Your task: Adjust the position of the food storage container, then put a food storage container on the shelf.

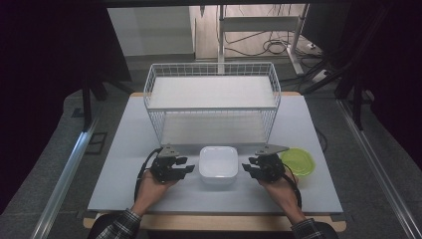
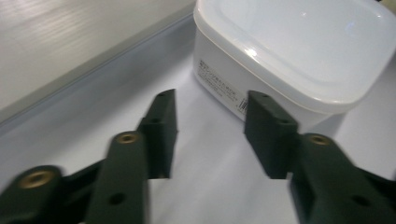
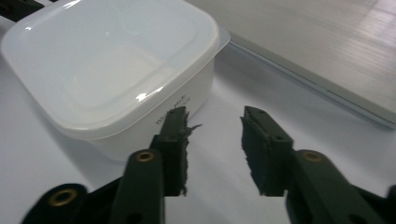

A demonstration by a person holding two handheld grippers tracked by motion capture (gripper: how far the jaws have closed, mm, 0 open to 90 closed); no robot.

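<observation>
A white square lidded container (image 1: 218, 163) sits on the grey table between my two grippers. My left gripper (image 1: 188, 168) is just left of it, open, jaws pointing at its side. In the left gripper view the container (image 2: 299, 51) lies ahead to the right, and the left gripper (image 2: 210, 116) has nothing between its jaws. My right gripper (image 1: 247, 168) is just right of the container, open too. In the right gripper view the container (image 3: 112, 60) is ahead to the left, close to the left jaw of the right gripper (image 3: 214, 126).
A white wire two-level rack (image 1: 211, 102) stands behind the container. A yellow-green round lid or dish (image 1: 298, 161) lies to the right of my right gripper. The table's front edge (image 1: 214, 211) is near the person's forearms.
</observation>
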